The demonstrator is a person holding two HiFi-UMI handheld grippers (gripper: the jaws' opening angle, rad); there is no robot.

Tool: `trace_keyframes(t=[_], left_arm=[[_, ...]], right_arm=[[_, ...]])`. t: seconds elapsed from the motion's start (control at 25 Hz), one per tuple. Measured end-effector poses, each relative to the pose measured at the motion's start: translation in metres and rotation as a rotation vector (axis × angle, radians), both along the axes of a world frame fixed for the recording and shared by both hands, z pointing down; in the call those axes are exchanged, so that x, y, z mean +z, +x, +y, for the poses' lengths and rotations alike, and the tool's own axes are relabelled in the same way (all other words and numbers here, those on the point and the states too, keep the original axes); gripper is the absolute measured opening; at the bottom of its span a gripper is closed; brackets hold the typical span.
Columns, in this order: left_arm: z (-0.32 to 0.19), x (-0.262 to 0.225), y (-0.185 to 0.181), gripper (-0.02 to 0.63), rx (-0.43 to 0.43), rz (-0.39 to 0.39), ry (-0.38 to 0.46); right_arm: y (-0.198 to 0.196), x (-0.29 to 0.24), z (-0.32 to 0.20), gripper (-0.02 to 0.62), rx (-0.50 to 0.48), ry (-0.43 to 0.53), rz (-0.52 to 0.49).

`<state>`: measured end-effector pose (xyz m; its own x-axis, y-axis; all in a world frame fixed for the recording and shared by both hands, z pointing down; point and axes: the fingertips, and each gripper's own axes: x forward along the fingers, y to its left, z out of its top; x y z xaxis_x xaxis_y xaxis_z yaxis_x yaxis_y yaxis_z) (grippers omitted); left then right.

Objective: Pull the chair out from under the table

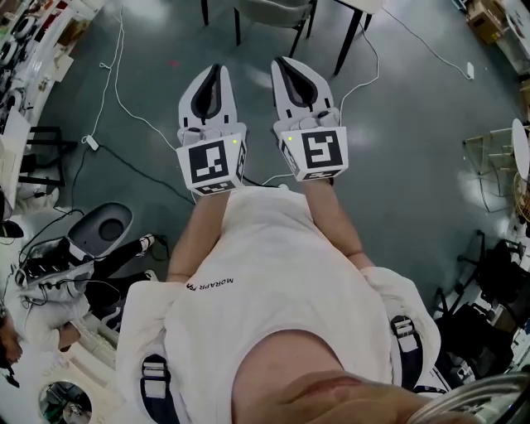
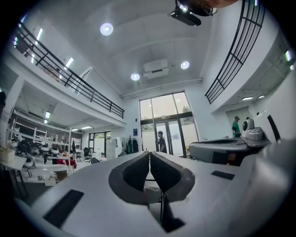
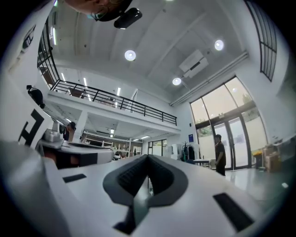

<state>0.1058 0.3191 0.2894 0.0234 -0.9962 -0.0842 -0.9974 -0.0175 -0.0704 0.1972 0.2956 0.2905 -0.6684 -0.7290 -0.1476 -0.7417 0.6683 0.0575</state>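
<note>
Looking down, head view: both arms reach out in front, with the left gripper and right gripper side by side, level over bare grey floor.
Chair: up at the top edge, the chair shows a grey seat and black legs, just beside a leg of the table. The frame cuts both off, so how far the chair is tucked in I cannot tell.
Gap: the grippers and the chair are well apart, and nothing is touched yet. My read is a ready pose, with the tools held square to the chair ahead of any approach.
Floor: a white cable trails to the left of the left gripper. It's worth minding once chair legs slide.
Left gripper view: the left gripper has its jaws pressed together, with nothing between the pads. It looks level across the hall at the glass doors, and the other tool's body sits at the right. No chair shows here.
Right gripper view: the right gripper is likewise clamped on itself and empty, nose a touch upward toward the ceiling lights. No chair here either.
Next, as I judge it: step forward, lower the tools, spread one pair of jaws for the chair's back or seat edge, then draw it clear of the table.
</note>
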Motion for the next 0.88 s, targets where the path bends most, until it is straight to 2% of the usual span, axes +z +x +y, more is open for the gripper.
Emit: trace_keyframes(t=[0.2,0.36,0.48,0.56,0.88], left_arm=[[-0.013,0.011,0.004,0.014,-0.015,-0.006,-0.018],[-0.043,0.019,0.001,0.014,-0.024,0.001,-0.032],[-0.071,0.027,-0.006,0.014,-0.023,-0.049,-0.030],[-0.095,0.028,-0.019,0.014,-0.008,-0.075,-0.015],[-0.210,0.023,-0.099,0.014,0.036,-0.028,-0.035]], right_arm=[[0.000,0.014,-0.017,0.014,-0.016,-0.028,0.010],[-0.002,0.023,-0.049,0.014,-0.022,-0.054,0.013],[-0.008,0.025,-0.073,0.014,0.003,-0.012,0.021],[-0.023,0.026,-0.095,0.014,0.017,0.014,0.028],[-0.097,0.024,-0.210,0.014,0.056,-0.020,0.052]])
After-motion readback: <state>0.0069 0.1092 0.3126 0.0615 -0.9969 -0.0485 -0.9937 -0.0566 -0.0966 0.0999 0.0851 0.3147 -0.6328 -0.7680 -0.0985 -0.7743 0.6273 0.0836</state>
